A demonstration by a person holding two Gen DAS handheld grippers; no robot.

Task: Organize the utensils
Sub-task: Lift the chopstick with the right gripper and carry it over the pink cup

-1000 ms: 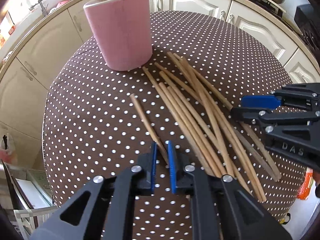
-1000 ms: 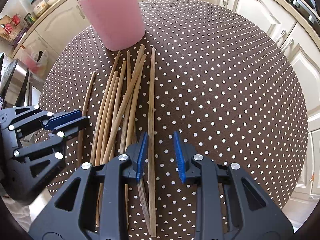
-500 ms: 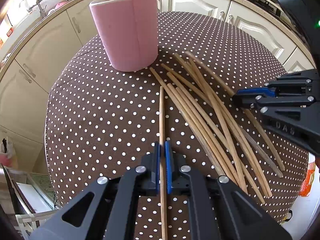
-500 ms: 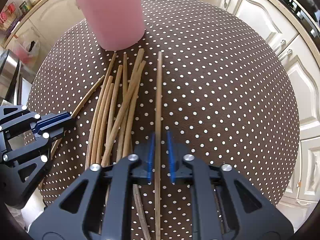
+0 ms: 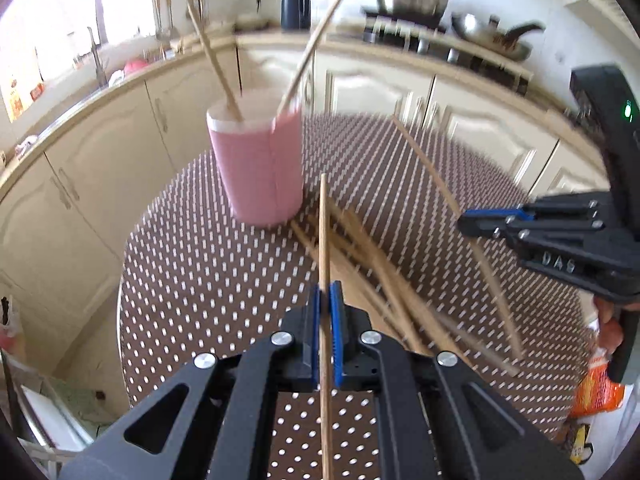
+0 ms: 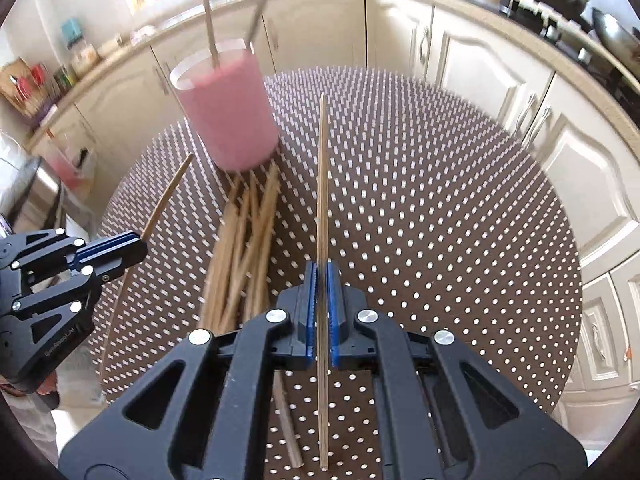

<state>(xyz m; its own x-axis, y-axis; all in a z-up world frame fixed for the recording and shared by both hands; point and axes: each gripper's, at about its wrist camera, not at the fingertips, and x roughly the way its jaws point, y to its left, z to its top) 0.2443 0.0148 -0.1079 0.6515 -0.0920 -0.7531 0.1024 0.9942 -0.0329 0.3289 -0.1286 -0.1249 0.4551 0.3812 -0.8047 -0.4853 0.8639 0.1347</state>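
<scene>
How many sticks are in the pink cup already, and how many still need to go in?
Two sticks already stand in the pink cup. The left tongs pinch one chopstick and the right tongs pinch another, both lifted off the table. A blurry pile of roughly eight still lies beside the cup.

Pink cup stands upright toward the far side of the dotted table; I count two chopsticks leaning out of it. A loose pile of wooden chopsticks lies just in front of the cup, roughly parallel, some crossing. One chopstick is pinched between the blue pads of my left hand-held gripper, tip pointing at the cup. Another chopstick is clamped in my right hand-held gripper, raised off the cloth, pointing away. Both views motion-blurred.
</scene>
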